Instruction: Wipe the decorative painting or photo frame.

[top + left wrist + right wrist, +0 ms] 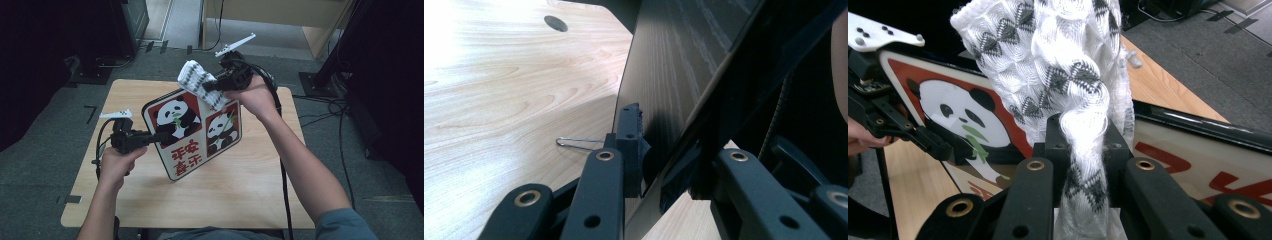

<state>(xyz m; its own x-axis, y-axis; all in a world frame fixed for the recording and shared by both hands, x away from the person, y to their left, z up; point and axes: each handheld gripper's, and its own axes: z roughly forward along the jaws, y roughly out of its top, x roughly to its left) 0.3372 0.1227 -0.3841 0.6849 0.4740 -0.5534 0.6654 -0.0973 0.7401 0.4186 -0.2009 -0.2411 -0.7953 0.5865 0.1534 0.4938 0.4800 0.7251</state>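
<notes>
Glossy panda board (192,132), red panels; white grey-patterned cloth (200,82)

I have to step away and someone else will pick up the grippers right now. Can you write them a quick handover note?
Left gripper: shut on the left edge of the panda sign, holding it tilted up off the table.
Right gripper: shut on a bunched white patterned cloth, held at the sign's top edge.
Done: sign raised and steadied, cloth gripped and brought to the picture face.
Left: probably wiping the sign's face with the cloth, then laying the sign down. A small wire clip lies on the table near the left gripper.
</notes>
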